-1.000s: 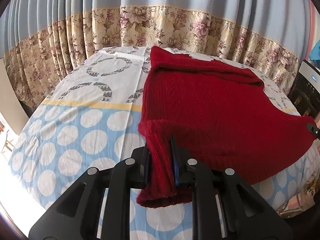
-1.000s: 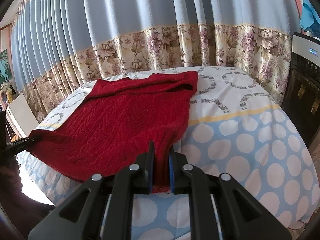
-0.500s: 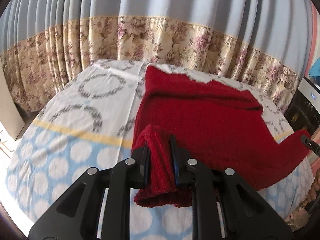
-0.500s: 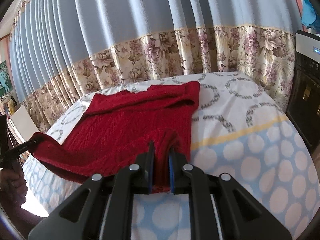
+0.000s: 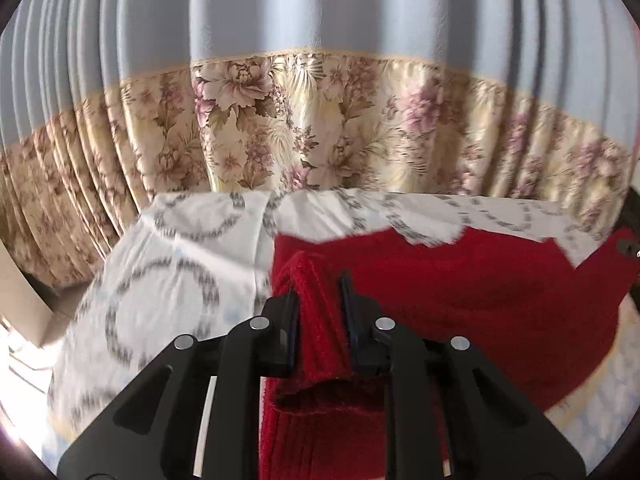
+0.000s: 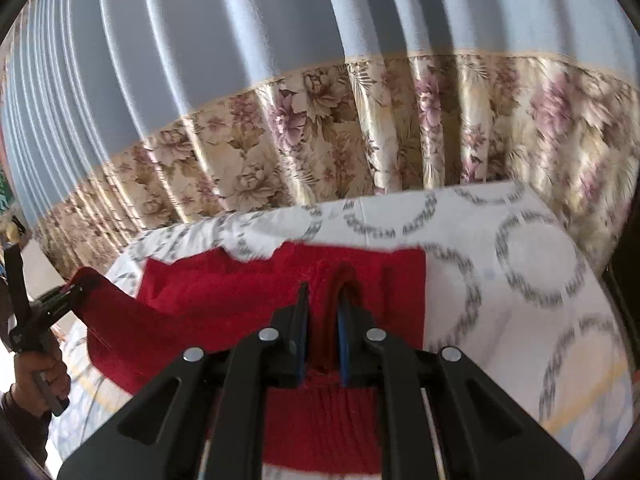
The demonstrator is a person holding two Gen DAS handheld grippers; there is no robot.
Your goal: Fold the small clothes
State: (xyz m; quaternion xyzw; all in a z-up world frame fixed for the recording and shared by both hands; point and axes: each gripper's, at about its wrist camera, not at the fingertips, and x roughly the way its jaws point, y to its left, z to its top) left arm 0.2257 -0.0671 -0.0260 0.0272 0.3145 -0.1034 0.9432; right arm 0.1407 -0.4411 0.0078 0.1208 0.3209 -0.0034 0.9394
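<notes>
A red knitted sweater (image 5: 480, 292) lies on a bed, its near half lifted and carried over the far half. My left gripper (image 5: 320, 288) is shut on a bunched fold at the sweater's near left corner. My right gripper (image 6: 322, 300) is shut on the opposite near corner of the sweater (image 6: 248, 296). In the right wrist view the left gripper (image 6: 70, 286) shows at the far left edge, pinching its corner, with a hand (image 6: 36, 376) on its handle. The sweater's far edge lies close to the head of the bed.
The bedsheet (image 5: 172, 264) is white with grey rings here and blue with white dots nearer me. A blue curtain with a floral band (image 5: 320, 120) hangs close behind the bed. A dark appliance (image 6: 632, 280) stands at the right edge.
Both grippers have travelled toward the curtain and slightly up, dragging the sweater's near hem over its far half. The dotted part of the sheet has dropped out of sight. Grips unchanged.
</notes>
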